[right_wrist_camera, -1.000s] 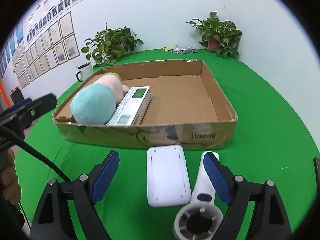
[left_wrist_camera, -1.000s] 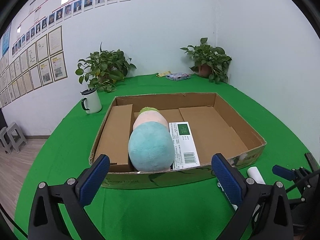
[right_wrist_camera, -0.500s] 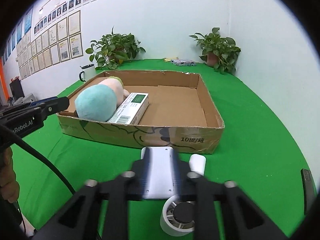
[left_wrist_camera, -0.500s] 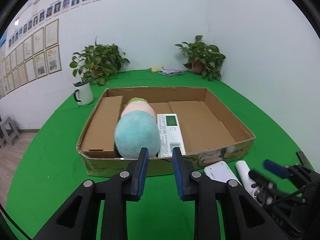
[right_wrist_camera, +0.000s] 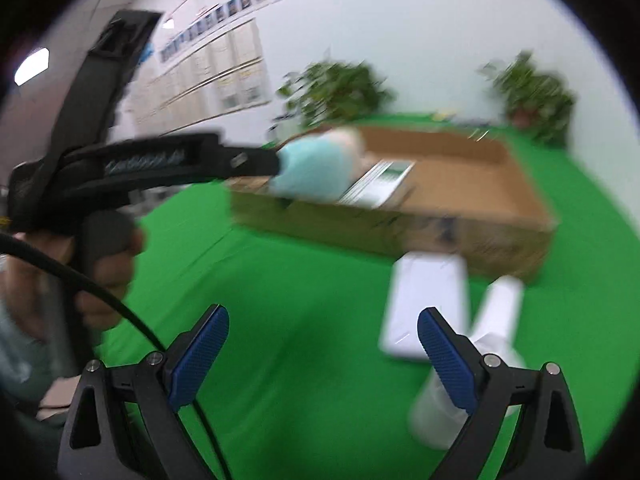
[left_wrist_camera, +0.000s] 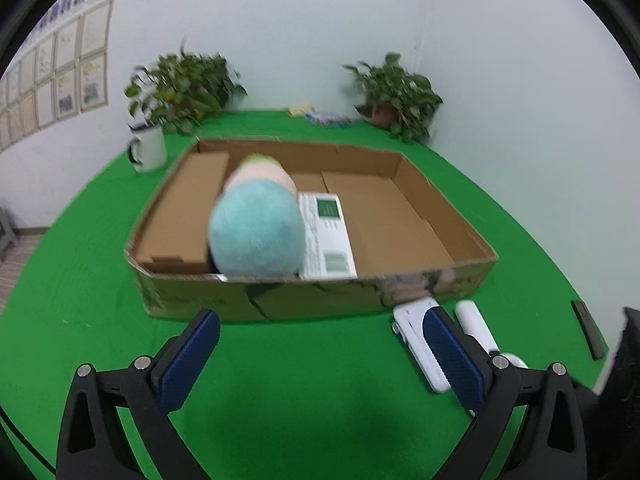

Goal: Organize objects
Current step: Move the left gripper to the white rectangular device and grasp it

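1. Brown cardboard made up the shallow open box (left_wrist_camera: 400, 204), which lay ahead of the left gripper (left_wrist_camera: 320, 354) and already held a round teal-and-pink plush toy (left_wrist_camera: 256, 228) with a flat white carton with a green label (left_wrist_camera: 326, 236) just beside it.
2. Two items were left on the green tablecloth (left_wrist_camera: 100, 280): a flat white rectangular device (right_wrist_camera: 424, 300) and a white cylindrical handheld gadget (right_wrist_camera: 498, 312), ahead and right of the right gripper (right_wrist_camera: 322, 354), near its right finger.
3. Both grippers stood spread wide with nothing between the fingers.
4. Roughly half the tidying seemed done.
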The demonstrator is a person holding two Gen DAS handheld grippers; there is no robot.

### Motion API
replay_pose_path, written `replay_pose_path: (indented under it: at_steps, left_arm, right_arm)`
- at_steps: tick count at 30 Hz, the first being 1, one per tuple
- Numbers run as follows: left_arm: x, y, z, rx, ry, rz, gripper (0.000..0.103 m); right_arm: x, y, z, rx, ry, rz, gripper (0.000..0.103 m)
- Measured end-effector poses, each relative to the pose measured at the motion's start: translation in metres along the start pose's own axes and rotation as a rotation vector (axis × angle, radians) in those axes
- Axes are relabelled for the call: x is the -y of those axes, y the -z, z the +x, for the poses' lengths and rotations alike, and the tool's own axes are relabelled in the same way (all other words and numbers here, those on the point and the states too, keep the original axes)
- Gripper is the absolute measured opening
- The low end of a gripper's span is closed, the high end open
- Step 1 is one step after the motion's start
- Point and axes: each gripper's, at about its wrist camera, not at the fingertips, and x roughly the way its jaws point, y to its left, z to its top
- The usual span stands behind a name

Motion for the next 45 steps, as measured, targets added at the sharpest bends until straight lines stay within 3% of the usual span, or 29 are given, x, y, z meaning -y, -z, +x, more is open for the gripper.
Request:
replay_pose_path:
  at_steps: [2, 6, 10, 16, 22, 26, 29, 30, 34, 37, 41, 42, 43, 45]
  left_arm:
    - [-0.002, 0.004, 0.012, -0.058, 0.040, -0.022, 0.102]
    - [-0.002, 0.015, 0.038, -0.151, 0.114, -0.056, 0.102]
    - [0.005, 0.022, 0.047, -0.168, 0.138, -0.024, 0.102]
    - [0.010, 0.024, 0.064, -0.207, 0.180, -0.026, 0.102]
    - [0.002, 0.025, 0.075, -0.244, 0.185, -0.055, 0.102]
    - [-0.011, 0.029, 0.074, -0.247, 0.144, -0.087, 0.101]
    - [-0.024, 0.030, 0.076, -0.260, 0.168, -0.132, 0.101]
    - [-0.025, 0.032, 0.074, -0.260, 0.174, -0.138, 0.101]
    - [-0.028, 0.037, 0.071, -0.267, 0.186, -0.127, 0.101]
    - [-0.026, 0.044, 0.072, -0.322, 0.217, -0.112, 0.099]
    - [-0.024, 0.065, 0.076, -0.420, 0.334, -0.150, 0.100]
    - [-0.022, 0.066, 0.073, -0.386, 0.343, -0.140, 0.100]
    - [-0.020, 0.067, 0.076, -0.403, 0.374, -0.142, 0.099]
    - [-0.018, 0.065, 0.081, -0.422, 0.436, -0.181, 0.099]
  right_arm:
    - [0.005, 0.005, 0.007, -0.029, -0.022, 0.019, 0.094]
    - [0.005, 0.010, 0.011, -0.077, 0.062, -0.044, 0.087]
    - [0.014, 0.015, 0.006, -0.103, 0.153, -0.074, 0.087]
    - [0.039, 0.003, 0.019, -0.164, 0.203, 0.024, 0.090]
    - [0.040, -0.015, 0.049, -0.178, 0.261, 0.021, 0.092]
    - [0.039, -0.018, 0.061, -0.196, 0.314, 0.022, 0.092]
    - [0.042, -0.021, 0.066, -0.210, 0.374, 0.008, 0.079]
    - [0.045, -0.020, 0.067, -0.222, 0.379, 0.017, 0.066]
    - [0.043, -0.014, 0.061, -0.216, 0.371, 0.018, 0.066]
    - [0.031, -0.001, 0.047, -0.228, 0.326, 0.031, 0.067]
    - [0.012, 0.023, 0.029, -0.273, 0.217, 0.076, 0.068]
    - [0.009, 0.028, 0.028, -0.293, 0.177, 0.091, 0.073]
    - [0.006, 0.031, 0.028, -0.301, 0.165, 0.092, 0.082]
    - [0.000, 0.033, 0.028, -0.281, 0.178, 0.056, 0.082]
